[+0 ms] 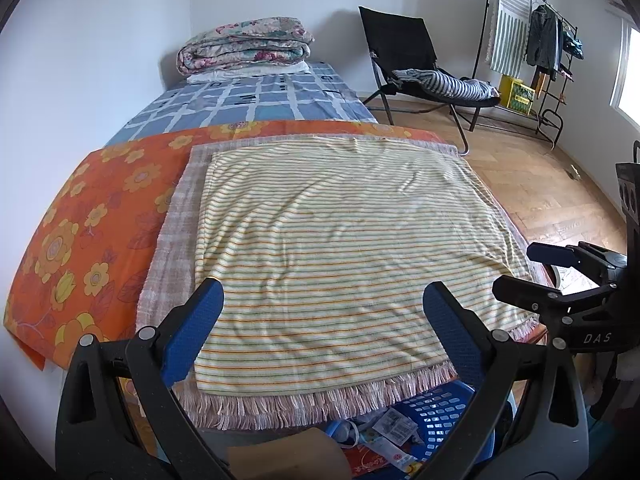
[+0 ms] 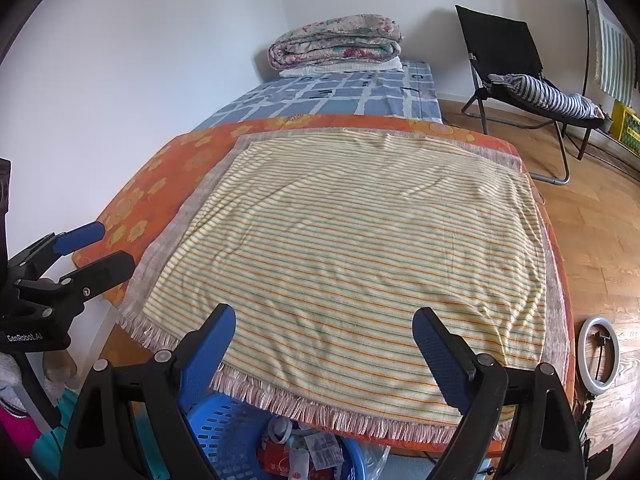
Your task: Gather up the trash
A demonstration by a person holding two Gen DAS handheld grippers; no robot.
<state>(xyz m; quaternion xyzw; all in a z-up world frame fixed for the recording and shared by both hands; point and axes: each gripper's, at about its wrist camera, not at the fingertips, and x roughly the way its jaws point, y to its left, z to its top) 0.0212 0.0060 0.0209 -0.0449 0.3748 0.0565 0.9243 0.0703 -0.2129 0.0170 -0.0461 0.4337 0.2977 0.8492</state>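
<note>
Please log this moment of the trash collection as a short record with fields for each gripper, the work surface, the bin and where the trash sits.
left gripper: open, holding nothing, above the striped towel
right gripper: open, holding nothing, above the same towel
work surface: striped towel spread flat over an orange floral sheet; no litter visible on it
bin: blue basket below the towel's near fringed edge
trash: wrappers and paper already in the basket
</note>
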